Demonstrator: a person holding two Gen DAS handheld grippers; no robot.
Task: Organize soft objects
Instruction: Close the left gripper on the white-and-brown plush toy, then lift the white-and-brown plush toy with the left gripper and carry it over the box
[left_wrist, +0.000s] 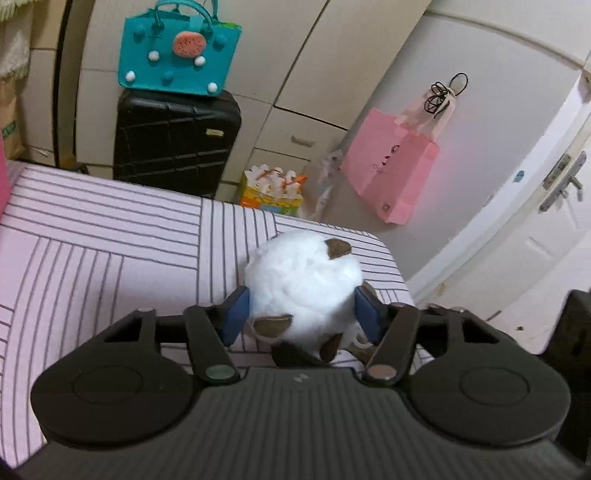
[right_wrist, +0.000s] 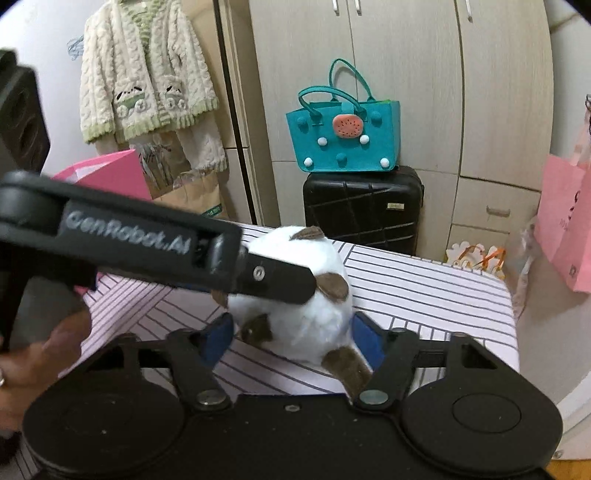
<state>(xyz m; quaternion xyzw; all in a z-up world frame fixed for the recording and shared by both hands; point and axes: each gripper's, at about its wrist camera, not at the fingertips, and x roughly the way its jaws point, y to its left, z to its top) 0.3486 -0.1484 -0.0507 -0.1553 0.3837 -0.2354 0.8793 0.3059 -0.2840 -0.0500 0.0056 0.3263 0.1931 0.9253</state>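
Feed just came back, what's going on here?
A person holds a claw in each hand, both around one white plush toy with brown patches, lying on the striped bed. The left claw has its blue pads against the toy's sides. The right claw brackets it too; firm grip unclear.

Plush toy (left_wrist: 303, 280): round, fluffy white body with several small brown felt patches, ear- or paw-like, one near the top and others low on the near side. Lies on the bed's pale pink sheet with dark stripes (left_wrist: 110, 240), close to the far corner. A small white loop shows at its lower edge.
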